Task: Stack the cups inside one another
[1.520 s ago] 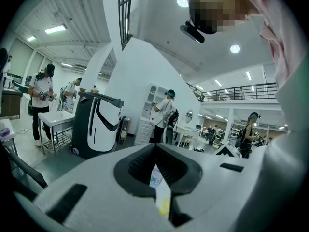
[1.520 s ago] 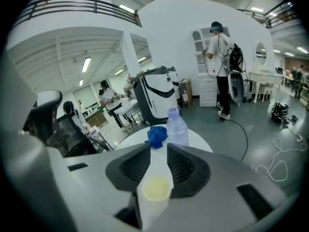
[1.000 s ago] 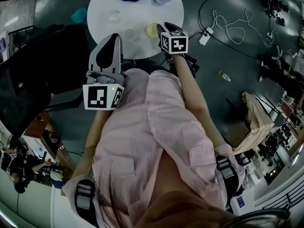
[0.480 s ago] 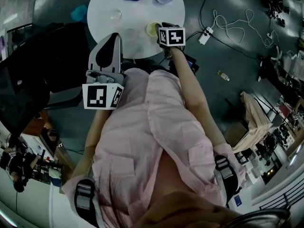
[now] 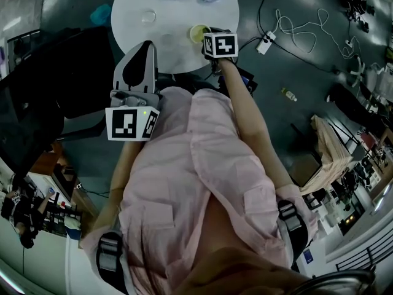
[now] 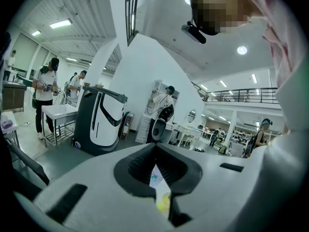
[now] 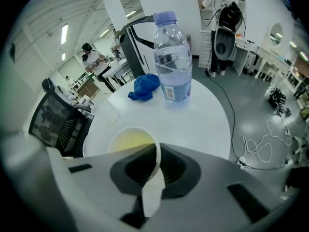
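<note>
A yellow paper cup (image 5: 198, 33) stands near the front edge of the round white table (image 5: 178, 54). My right gripper (image 5: 207, 37) is shut on it. In the right gripper view the cup's (image 7: 129, 141) near wall is pinched between the two jaws of the right gripper (image 7: 156, 166). A clear plastic cup (image 5: 147, 17) sits farther left on the table, and it shows faintly in the right gripper view as the clear cup (image 7: 107, 111). My left gripper (image 5: 145, 48) hangs at the table's near edge, close to my body. Its jaws in the left gripper view (image 6: 155, 151) are shut with nothing held.
A water bottle (image 7: 172, 57) and a crumpled blue cloth (image 7: 144, 87) are at the table's far side. A black chair (image 5: 61, 85) stands left of the table. Cables and a power strip (image 5: 266, 44) lie on the floor to the right.
My right gripper and the yellow cup have shifted slightly farther onto the table. The left gripper has stayed where it was.
</note>
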Demonstrator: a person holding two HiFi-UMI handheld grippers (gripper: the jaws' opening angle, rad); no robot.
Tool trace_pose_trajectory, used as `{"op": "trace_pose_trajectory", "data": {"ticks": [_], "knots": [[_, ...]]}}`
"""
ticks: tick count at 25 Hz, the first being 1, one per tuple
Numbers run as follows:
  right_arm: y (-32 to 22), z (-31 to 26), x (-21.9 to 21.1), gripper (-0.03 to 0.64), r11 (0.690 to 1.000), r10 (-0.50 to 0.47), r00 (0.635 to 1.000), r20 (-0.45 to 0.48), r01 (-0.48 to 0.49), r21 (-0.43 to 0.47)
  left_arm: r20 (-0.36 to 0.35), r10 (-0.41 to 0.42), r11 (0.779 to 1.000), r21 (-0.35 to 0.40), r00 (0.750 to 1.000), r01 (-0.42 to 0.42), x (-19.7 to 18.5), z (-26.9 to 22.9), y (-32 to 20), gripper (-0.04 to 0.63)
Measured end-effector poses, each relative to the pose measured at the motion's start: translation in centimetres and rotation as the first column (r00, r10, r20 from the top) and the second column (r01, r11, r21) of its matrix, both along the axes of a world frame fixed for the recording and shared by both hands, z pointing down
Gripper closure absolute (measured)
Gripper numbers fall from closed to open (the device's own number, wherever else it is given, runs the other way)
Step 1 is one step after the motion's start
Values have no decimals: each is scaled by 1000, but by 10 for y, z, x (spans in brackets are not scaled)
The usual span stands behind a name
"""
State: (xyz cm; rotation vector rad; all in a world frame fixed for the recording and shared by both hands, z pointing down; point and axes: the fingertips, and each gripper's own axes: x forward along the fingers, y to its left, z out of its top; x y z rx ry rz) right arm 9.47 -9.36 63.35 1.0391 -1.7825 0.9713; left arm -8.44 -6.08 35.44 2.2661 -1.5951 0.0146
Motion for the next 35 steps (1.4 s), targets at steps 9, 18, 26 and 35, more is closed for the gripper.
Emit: {"op": "trace_pose_trajectory", "data": {"ticks": [9,18,26,35], "knots": [[-24,-38,-10,581,985,20,994,104,-38,170,3,6,1000,6,1000,-6,1,0,3,580],[-39,-93,0,581,943,78,981,176,-130,305,10,0,1000,24,1000,0,-3,-6,6,578],[-41,-154,-1,581,874,114,956,271,-226,431,13,16,998,58,1000,-17,-10,-15,11,578],[-32,-237,-7,581,738,104,919,380,-327,590,25,39,994,102,999,-42,-24,-24,18,580]]}}
